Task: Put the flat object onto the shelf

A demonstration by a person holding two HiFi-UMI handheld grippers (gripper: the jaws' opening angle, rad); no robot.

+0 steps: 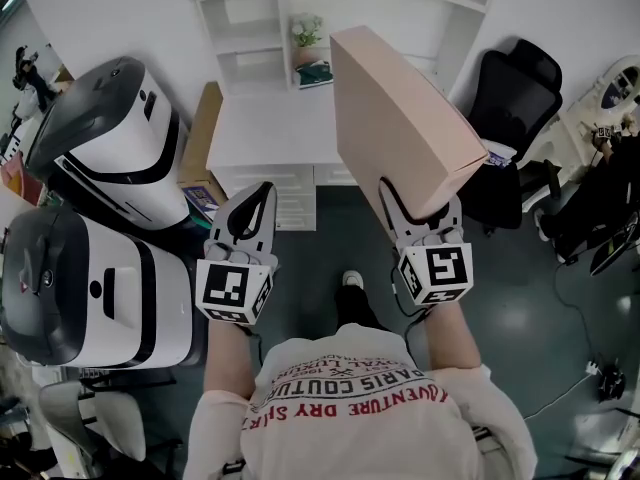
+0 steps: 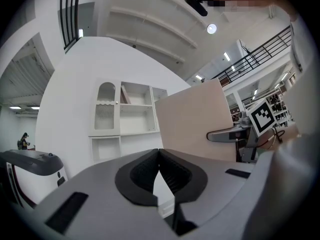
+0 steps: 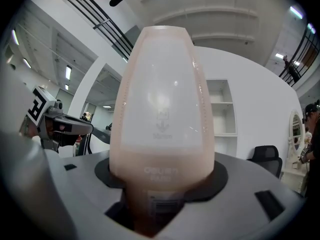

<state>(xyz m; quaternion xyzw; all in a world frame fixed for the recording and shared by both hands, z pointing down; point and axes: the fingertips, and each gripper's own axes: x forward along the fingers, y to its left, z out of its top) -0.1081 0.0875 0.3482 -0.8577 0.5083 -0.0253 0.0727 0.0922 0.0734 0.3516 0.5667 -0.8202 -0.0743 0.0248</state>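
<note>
Pink flat box (image 1: 400, 118), pinched only at its lower end by your right tongs (image 1: 420, 206), could pivot or clip the shelf (image 1: 245, 52); left tongs (image 1: 258, 194) pressed together, empty.

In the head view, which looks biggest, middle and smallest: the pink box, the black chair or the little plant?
1. pink box, though it is nearest the camera, which makes it look bigger
2. black chair
3. little plant

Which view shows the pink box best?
Head view: the whole pink box, tilted, its near end in the right gripper. The right gripper view shows only its narrow edge end-on; the left gripper view shows one broad face.
</note>
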